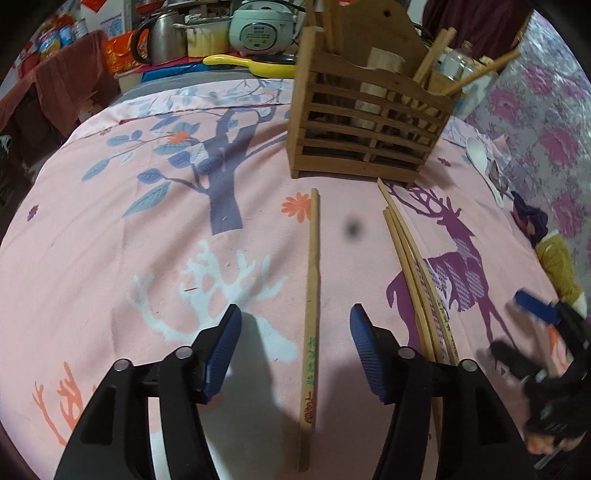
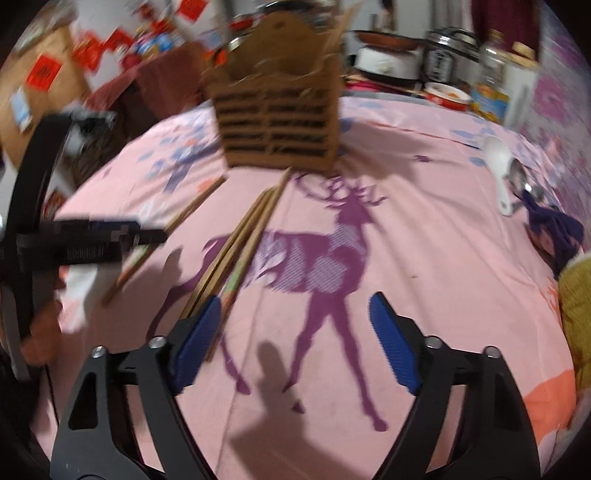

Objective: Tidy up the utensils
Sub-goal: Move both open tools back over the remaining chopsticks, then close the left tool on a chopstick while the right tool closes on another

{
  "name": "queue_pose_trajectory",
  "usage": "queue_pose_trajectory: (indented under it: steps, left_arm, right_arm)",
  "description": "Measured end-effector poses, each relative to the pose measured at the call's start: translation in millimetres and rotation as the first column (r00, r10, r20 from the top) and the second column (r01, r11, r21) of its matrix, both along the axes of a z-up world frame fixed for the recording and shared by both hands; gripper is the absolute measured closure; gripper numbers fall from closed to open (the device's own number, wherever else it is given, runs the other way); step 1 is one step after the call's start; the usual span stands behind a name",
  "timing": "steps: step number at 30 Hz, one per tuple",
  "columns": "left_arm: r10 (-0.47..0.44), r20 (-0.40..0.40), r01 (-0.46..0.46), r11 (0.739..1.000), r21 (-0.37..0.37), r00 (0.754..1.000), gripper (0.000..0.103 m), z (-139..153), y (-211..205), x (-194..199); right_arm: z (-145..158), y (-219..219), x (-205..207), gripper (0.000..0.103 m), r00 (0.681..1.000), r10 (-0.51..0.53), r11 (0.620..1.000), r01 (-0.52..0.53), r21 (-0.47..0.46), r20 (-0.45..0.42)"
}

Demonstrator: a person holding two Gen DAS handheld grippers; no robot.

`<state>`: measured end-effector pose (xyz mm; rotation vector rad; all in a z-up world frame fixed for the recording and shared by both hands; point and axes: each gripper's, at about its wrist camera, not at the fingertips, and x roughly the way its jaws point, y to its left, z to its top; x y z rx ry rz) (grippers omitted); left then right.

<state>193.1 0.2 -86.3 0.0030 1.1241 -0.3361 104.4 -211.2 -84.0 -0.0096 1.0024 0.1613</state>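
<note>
My left gripper (image 1: 295, 332) hangs open over the pink cloth. A single wooden chopstick (image 1: 312, 295) lies on the cloth between its blue pads, touching neither. To its right lies a bundle of several chopsticks (image 1: 417, 273). My right gripper (image 2: 295, 332) is also open, and the near ends of that bundle (image 2: 243, 240) lie beside its left pad (image 2: 199, 339). The slatted wooden utensil holder (image 1: 365, 122) (image 2: 280, 122) stands beyond, with several chopsticks upright in it. A white spoon (image 2: 498, 173) and a metal spoon (image 2: 521, 177) lie at the far right.
A rice cooker (image 1: 258, 27), a kettle (image 1: 162, 37) and a yellow pan (image 1: 243, 62) crowd the far edge. A dark blue cloth (image 1: 532, 221) and a yellow stuffed thing (image 1: 557, 266) sit at the right edge. The right gripper (image 1: 504, 321) shows blurred low right.
</note>
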Motion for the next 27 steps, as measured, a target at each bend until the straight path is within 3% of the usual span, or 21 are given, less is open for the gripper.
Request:
queue_pose_trajectory:
  steps: [7,10,12,16,23,27]
  left_arm:
    - [0.048,-0.018,-0.049,0.999,-0.025,0.999,0.036,1.8,14.5,2.7]
    - [0.046,-0.017,-0.047,0.999,-0.011,0.999,0.035,1.8,15.0,0.2]
    - [0.034,-0.019,-0.034,0.999,0.004,0.999,0.035,1.9,16.4,-5.0]
    - [-0.002,-0.003,0.002,1.000,0.025,1.000,0.035,6.1,24.1,-27.7]
    - [-0.131,0.020,0.129,0.990,0.064,0.991,0.036,4.1,23.1,-72.4]
    - [-0.208,0.037,0.202,0.972,0.115,0.977,0.051,1.0,8.5,-86.9]
  right_arm:
    - [-8.5,30.8,-17.1,0.037,0.990,0.137,0.988,-0.138,-0.064,-0.020]
    - [-16.4,30.6,-16.6,0.040,0.992,0.123,0.981,-0.127,-0.144,-0.034]
    - [-12.5,16.7,-13.1,0.041,0.998,0.061,0.977,-0.060,-0.203,-0.002]
    - [1.1,-22.7,-11.4,0.041,0.999,-0.028,0.996,0.029,-0.081,0.014]
    - [-3.6,-36.8,-10.5,0.040,0.997,-0.070,0.998,0.070,-0.007,-0.027]
    - [-4.9,-35.6,-11.6,0.040,0.997,-0.074,0.997,0.074,0.004,-0.024]
